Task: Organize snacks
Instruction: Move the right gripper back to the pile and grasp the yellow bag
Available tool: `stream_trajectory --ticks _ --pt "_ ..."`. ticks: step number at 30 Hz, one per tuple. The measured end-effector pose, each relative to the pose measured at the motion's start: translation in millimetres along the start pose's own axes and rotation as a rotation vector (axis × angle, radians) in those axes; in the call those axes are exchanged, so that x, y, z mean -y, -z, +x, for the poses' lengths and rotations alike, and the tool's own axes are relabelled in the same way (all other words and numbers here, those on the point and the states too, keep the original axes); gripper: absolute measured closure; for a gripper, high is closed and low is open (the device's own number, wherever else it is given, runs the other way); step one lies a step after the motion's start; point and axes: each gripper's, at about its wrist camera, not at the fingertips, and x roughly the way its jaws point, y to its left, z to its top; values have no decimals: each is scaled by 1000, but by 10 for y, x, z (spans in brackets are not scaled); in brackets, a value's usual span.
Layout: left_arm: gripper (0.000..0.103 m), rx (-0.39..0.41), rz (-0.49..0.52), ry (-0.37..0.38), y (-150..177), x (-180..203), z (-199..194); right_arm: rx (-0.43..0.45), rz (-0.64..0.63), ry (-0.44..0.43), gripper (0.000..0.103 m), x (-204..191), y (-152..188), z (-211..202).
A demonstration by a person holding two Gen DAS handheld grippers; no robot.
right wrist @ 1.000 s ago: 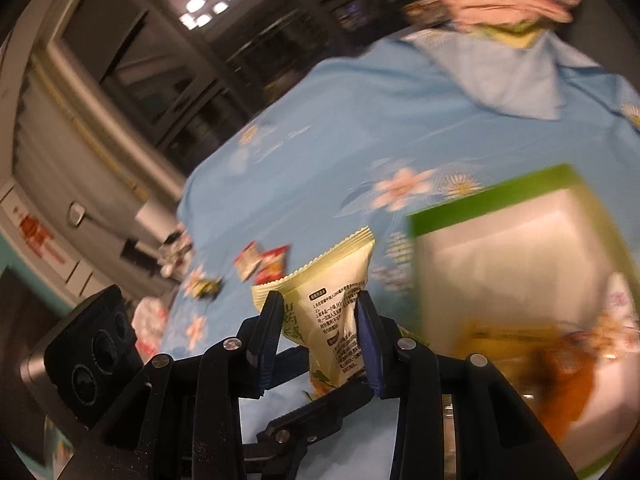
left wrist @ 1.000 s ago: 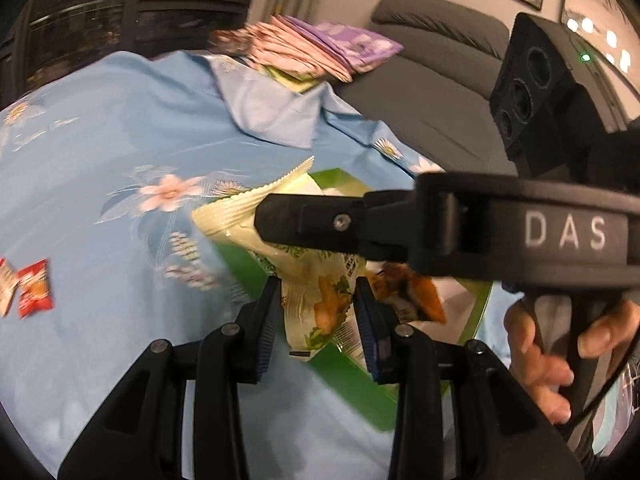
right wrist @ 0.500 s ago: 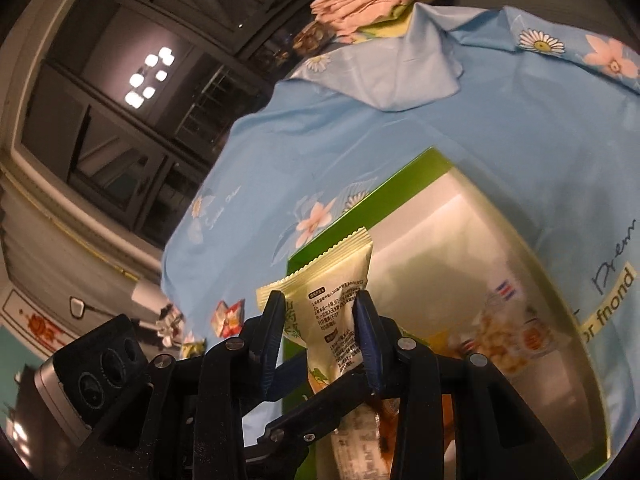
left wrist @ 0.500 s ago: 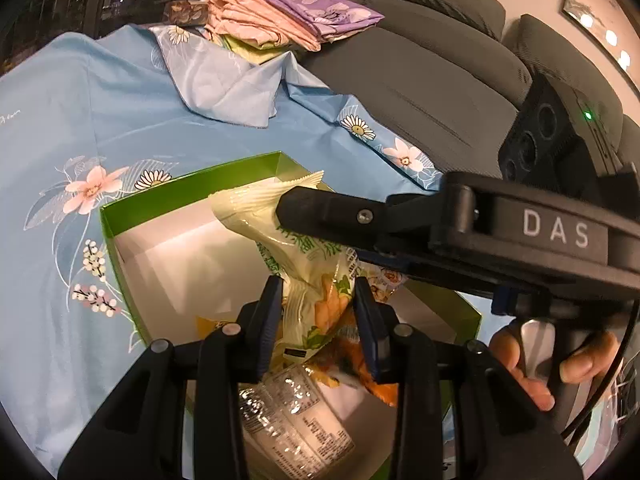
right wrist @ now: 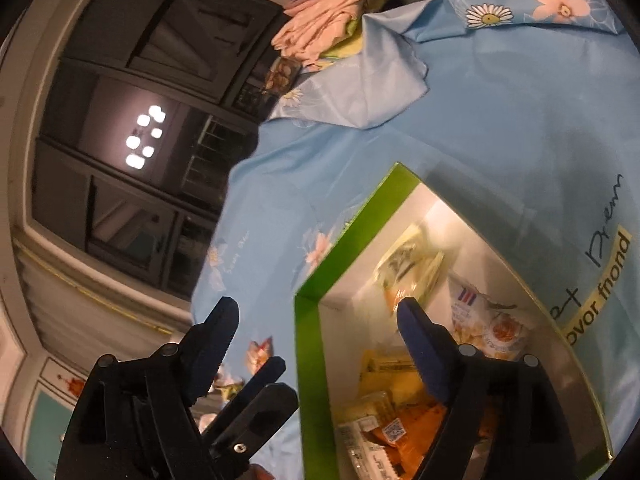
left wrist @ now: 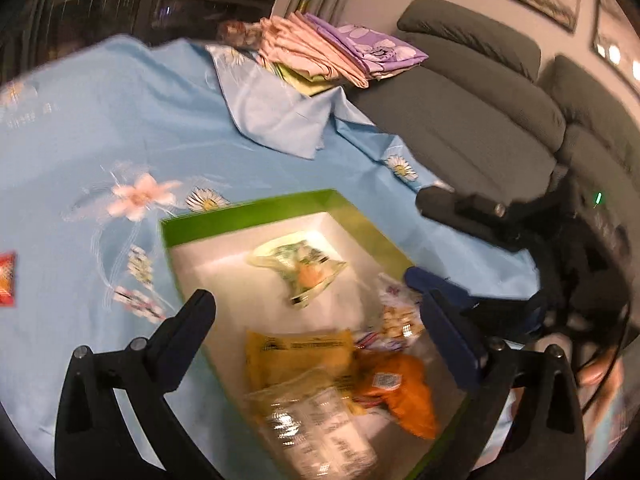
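Note:
A pale green snack packet [left wrist: 298, 272] lies loose on the white floor of the green-rimmed box [left wrist: 248, 210], towards its far end. My left gripper [left wrist: 310, 286] hangs above the box, jaws opening wide, and nothing is between them. In the right wrist view the same packet [right wrist: 412, 264] rests in the box [right wrist: 306, 344] beyond my right gripper [right wrist: 317, 304], whose jaws are also opening and hold nothing. One of the right gripper's fingers [left wrist: 460, 206] reaches in from the right. Near the box's front lie a yellow packet [left wrist: 300, 356], an orange one [left wrist: 400, 392] and a clear one [left wrist: 320, 428].
The box sits on a light blue floral cloth [left wrist: 120, 128]. A small red packet [left wrist: 6, 280] lies on it at far left, and more small packets [right wrist: 260, 350] show beside the box. Folded fabrics [left wrist: 340, 52] are stacked at the back. A grey sofa [left wrist: 460, 100] stands right.
Both grippers were shut on the pale green packet over the box. Both have opened, and the packet has dropped onto the box floor. The right gripper has drawn away to the right.

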Motion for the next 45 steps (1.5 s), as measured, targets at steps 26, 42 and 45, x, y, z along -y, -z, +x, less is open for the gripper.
stream_trajectory --ticks 26,42,45 --pt "0 57 -59 -426 762 -1379 -1402 -400 -418 30 19 -1289 1227 1428" --pt "0 93 -160 -545 1358 -2155 -2028 -497 -593 139 19 -1936 1842 2700" --pt "0 115 -202 -490 1402 -2148 -2117 -521 -629 165 19 -2159 1898 3107"
